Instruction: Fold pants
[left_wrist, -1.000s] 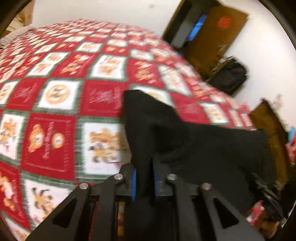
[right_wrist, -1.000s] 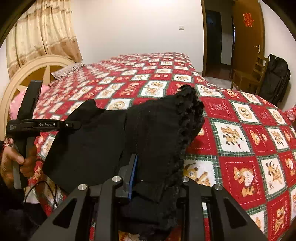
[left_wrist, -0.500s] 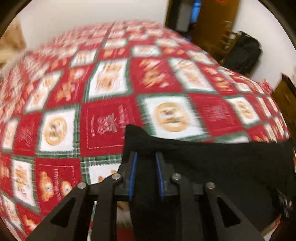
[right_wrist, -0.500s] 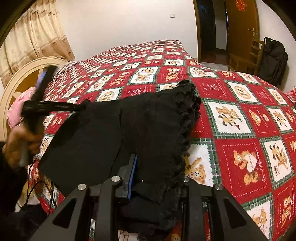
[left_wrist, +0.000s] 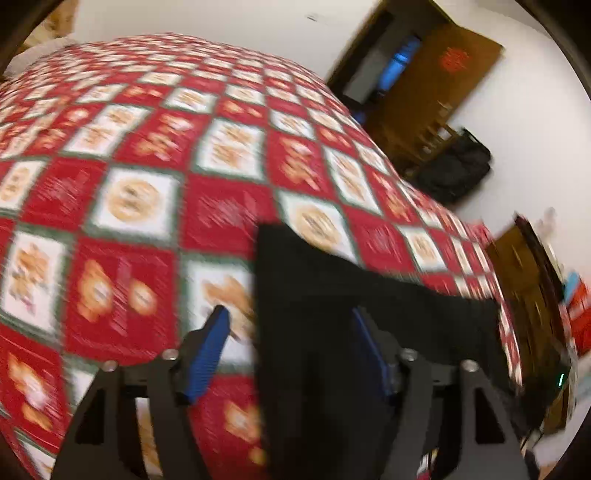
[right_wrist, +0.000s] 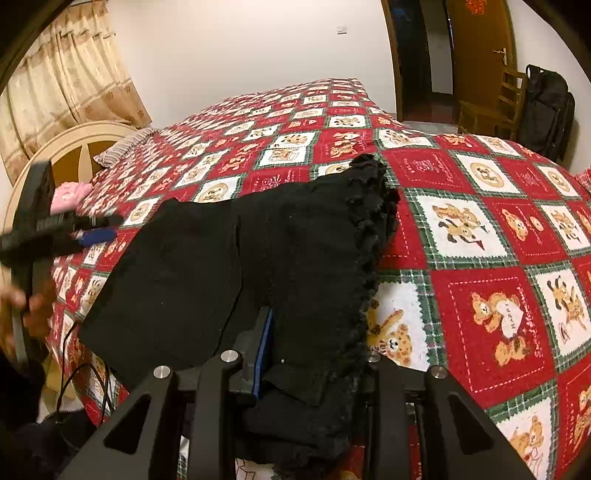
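Pants (right_wrist: 229, 266) lie folded on the bed (right_wrist: 480, 236), near edge, frilly hem toward 12 o'clock. My right hand-held gripper (right_wrist: 314, 354) pinches the near fabric, I judge to anchor the fold. Left hand-held gripper (left_wrist: 288, 328) is spread, cloth corner between its jaws; blur hides contact, probably let go so the layer settles flat.

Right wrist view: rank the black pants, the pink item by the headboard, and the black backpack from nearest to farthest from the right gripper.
1. Black pants: pinched in the right gripper, bottom centre.
2. Pink item: far left, beside the cream headboard.
3. Black backpack: upper right, past the bed, next to the wooden chair.
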